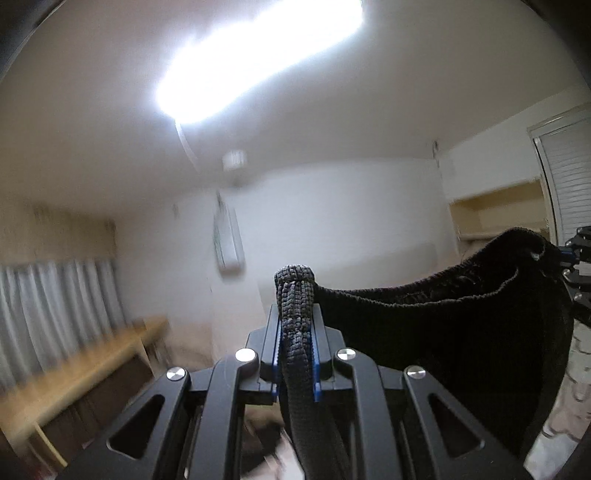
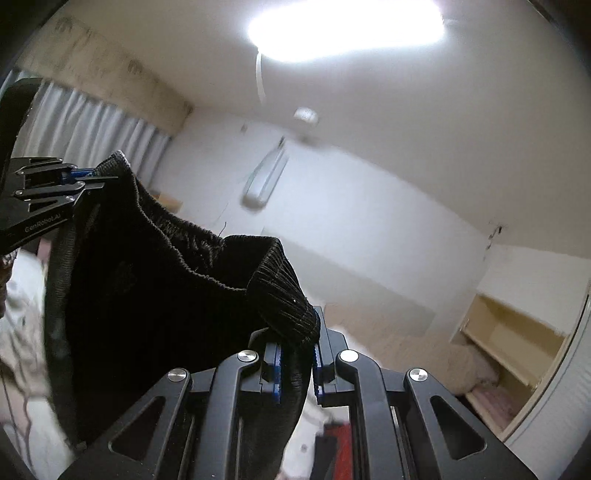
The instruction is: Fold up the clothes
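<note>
We see a black knitted garment (image 1: 461, 332) hanging in the air between the two tools. The left hand-held gripper (image 1: 295, 332) pinches a ribbed edge of it: the blue pads (image 1: 275, 354) press on the cloth from both sides, and a small grey-looking roll of knit stands up above the fingertips at 12 o'clock. From there the garment runs toward 3 o'clock, where the right hand-held gripper (image 1: 570, 258) shows at the edge of the picture.

In the right wrist view the right hand-held gripper (image 2: 297, 354) is closed on a ribbed band of the black knitted garment (image 2: 147, 295), with the cloth filling the narrow gap between its pads. The garment spreads toward 9 and 10 o'clock, up to the left hand-held gripper (image 2: 86, 181), which grips its far corner.

Behind, both views show a white wall with an air conditioner (image 2: 266, 177), curtains (image 1: 55, 310), and a bright ceiling lamp (image 2: 347, 29) at 12 o'clock. A wooden table (image 1: 92, 369) lies at 8 o'clock in the left view, blurred.
</note>
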{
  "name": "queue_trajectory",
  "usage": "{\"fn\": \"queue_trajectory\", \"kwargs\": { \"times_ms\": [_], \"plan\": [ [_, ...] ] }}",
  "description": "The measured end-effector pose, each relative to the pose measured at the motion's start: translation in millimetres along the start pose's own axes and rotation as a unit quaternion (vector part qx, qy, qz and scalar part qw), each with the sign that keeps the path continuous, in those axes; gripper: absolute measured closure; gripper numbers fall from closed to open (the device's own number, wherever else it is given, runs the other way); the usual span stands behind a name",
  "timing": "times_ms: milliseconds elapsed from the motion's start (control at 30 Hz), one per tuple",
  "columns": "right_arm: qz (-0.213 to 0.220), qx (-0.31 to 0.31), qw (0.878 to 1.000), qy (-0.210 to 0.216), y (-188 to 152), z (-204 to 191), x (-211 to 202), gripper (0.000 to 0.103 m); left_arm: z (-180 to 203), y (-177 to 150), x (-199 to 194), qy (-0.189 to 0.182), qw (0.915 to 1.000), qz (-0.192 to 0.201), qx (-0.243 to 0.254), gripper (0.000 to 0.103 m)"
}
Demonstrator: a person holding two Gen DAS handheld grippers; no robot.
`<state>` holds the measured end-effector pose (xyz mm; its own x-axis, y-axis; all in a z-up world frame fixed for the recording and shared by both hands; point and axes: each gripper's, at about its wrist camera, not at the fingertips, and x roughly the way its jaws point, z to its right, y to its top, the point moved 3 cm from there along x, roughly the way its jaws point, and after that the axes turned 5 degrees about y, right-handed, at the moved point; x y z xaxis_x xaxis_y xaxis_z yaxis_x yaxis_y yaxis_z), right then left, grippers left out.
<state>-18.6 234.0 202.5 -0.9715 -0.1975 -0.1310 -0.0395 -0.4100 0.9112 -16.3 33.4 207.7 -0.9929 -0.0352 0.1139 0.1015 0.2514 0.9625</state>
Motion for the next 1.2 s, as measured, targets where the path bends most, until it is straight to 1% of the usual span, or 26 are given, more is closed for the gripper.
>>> {"fn": "queue_trajectory", "kwargs": {
  "times_ms": [67, 100, 133, 200, 233, 300, 367, 400, 433, 467, 500, 533, 567, 600, 633, 667, 700, 733, 767, 800, 867, 967, 1067, 1100, 1133, 1200],
  "plan": [
    [0.038, 0.003, 0.999, 0.001, 21.7, 13.2, -17.9, 0.090, 0.4, 22.8, -22.9, 0.014, 0.9972, 0.060, 0.043, 0.090],
    [0.049, -0.002, 0.999, 0.004, 27.9, 15.2, -26.7, 0.090, 3.7, 27.1, -38.8, 0.016, 0.9932, 0.086, 0.076, 0.090],
    [0.055, -0.010, 0.998, 0.009, 31.2, 16.0, -38.6, 0.090, 6.9, 23.8, -52.5, 0.014, 0.9893, 0.099, 0.106, 0.090],
    [0.050, -0.018, 0.998, 0.034, 18.5, 13.9, -61.7, 0.090, 14.2, 4.4, -80.4, -0.004, 0.9810, 0.107, 0.162, 0.090],
    [0.038, -0.017, 0.998, 0.053, 3.4, 11.0, -72.9, 0.090, 18.8, -14.0, -93.0, -0.022, 0.9780, 0.097, 0.183, 0.090],
    [0.003, -0.012, 0.996, 0.092, -33.3, 2.0, -88.1, 0.090, 31.7, -66.6, -120.2, -0.070, 0.9690, 0.058, 0.230, 0.090],
    [-0.058, 0.000, 0.989, 0.139, -84.3, -13.2, -93.5, 0.090, 49.3, -130.9, -149.7, -0.133, 0.9543, 0.001, 0.268, 0.090],
    [-0.093, 0.011, 0.982, 0.166, -111.9, -21.4, -94.5, 0.090, 57.9, -162.8, -162.4, -0.165, 0.9452, -0.031, 0.280, 0.090],
    [-0.139, 0.020, 0.971, 0.195, -148.2, -32.4, -93.0, 0.090, 68.2, -200.0, -175.3, -0.198, 0.9324, -0.068, 0.295, 0.090],
    [-0.192, 0.024, 0.955, 0.224, -186.4, -46.2, -87.7, 0.090, 80.4, -239.4, -187.9, -0.231, 0.9162, -0.106, 0.310, 0.090],
    [-0.239, 0.022, 0.939, 0.247, -220.7, -59.3, -82.1, 0.090, 91.5, -271.2, -197.2, -0.257, 0.9010, -0.137, 0.321, 0.090],
    [-0.290, 0.015, 0.919, 0.266, -260.2, -74.2, -74.7, 0.090, 103.4, -306.9, -205.6, -0.286, 0.8824, -0.172, 0.332, 0.090],
    [-0.338, 0.002, 0.899, 0.279, -298.4, -90.4, -66.6, 0.090, 118.0, -347.0, -215.1, -0.315, 0.8587, -0.207, 0.347, 0.090],
    [-0.374, -0.016, 0.882, 0.287, -330.6, -104.0, -61.6, 0.090, 130.9, -382.0, -224.3, -0.340, 0.8361, -0.231, 0.363, 0.090],
    [-0.411, -0.036, 0.861, 0.298, -363.7, -116.5, -59.4, 0.090, 140.4, -404.6, -232.0, -0.359, 0.8191, -0.242, 0.377, 0.090],
    [-0.443, -0.056, 0.839, 0.310, -389.9, -128.2, -59.3, 0.090, 149.5, -425.5, -241.3, -0.377, 0.8014, -0.245, 0.394, 0.090],
    [-0.460, -0.072, 0.827, 0.315, -404.6, -135.1, -61.7, 0.091, 154.3, -438.7, -249.5, -0.390, 0.7876, -0.238, 0.413, 0.090],
    [-0.468, -0.081, 0.820, 0.319, -412.3, -136.7, -65.2, 0.091, 153.5, -442.5, -252.8, -0.395, 0.7811, -0.231, 0.425, 0.090],
    [-0.469, -0.081, 0.817, 0.326, -412.8, -134.6, -68.0, 0.091, 151.7, -442.8, -255.3, -0.399, 0.7778, -0.228, 0.428, 0.090],
    [-0.469, -0.080, 0.814, 0.333, -414.1, -131.9, -71.9, 0.091, 148.8, -440.9, -255.8, -0.404, 0.7764, -0.233, 0.424, 0.090],
    [-0.462, -0.068, 0.815, 0.344, -414.5, -125.2, -77.2, 0.091, 141.5, -435.2, -253.3, -0.409, 0.7761, -0.242, 0.414, 0.090],
    [-0.466, -0.058, 0.808, 0.355, -424.9, -127.7, -80.8, 0.090, 139.5, -429.3, -253.6, -0.415, 0.7754, -0.257, 0.401, 0.090],
    [-0.466, -0.075, 0.802, 0.366, -426.1, -136.5, -89.2, 0.090, 135.1, -420.5, -253.8, -0.417, 0.7764, -0.275, 0.384, 0.090],
    [-0.465, -0.078, 0.801, 0.369, -426.1, -135.2, -91.9, 0.090, 133.2, -415.1, -259.2, -0.418, 0.7767, -0.280, 0.379, 0.090],
    [-0.463, -0.077, 0.802, 0.369, -425.3, -134.2, -95.0, 0.090, 130.7, -410.1, -262.0, -0.420, 0.7755, -0.287, 0.374, 0.086],
    [-0.459, -0.074, 0.806, 0.368, -422.2, -131.2, -100.0, 0.090, 118.9, -401.2, -271.8, -0.427, 0.7702, -0.305, 0.363, 0.083]
  ]
}}
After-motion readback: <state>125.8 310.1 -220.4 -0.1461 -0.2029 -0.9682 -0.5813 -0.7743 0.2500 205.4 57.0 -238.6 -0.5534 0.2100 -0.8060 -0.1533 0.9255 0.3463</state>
